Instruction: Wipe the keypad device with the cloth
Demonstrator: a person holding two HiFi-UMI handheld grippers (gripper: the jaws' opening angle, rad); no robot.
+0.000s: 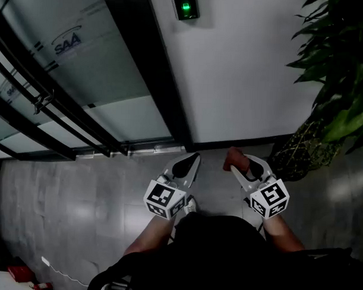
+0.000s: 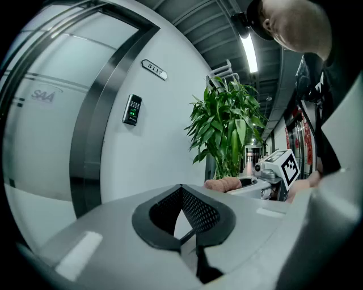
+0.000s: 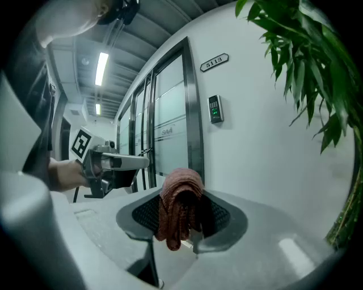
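The right gripper [image 3: 182, 218] pinched the cloth [image 3: 179, 195]; the left gripper [image 2: 182, 198] was pressed together, empty. The keypad [image 3: 215, 109] sat well above, apart; raising the cloth squarely to it, bunched end first, would likely wipe best.

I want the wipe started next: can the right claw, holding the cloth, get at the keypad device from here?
Probably yes. Nothing stands between the right claw, shut on the cloth, and the keypad device higher on the wall; the plant is off to the right.
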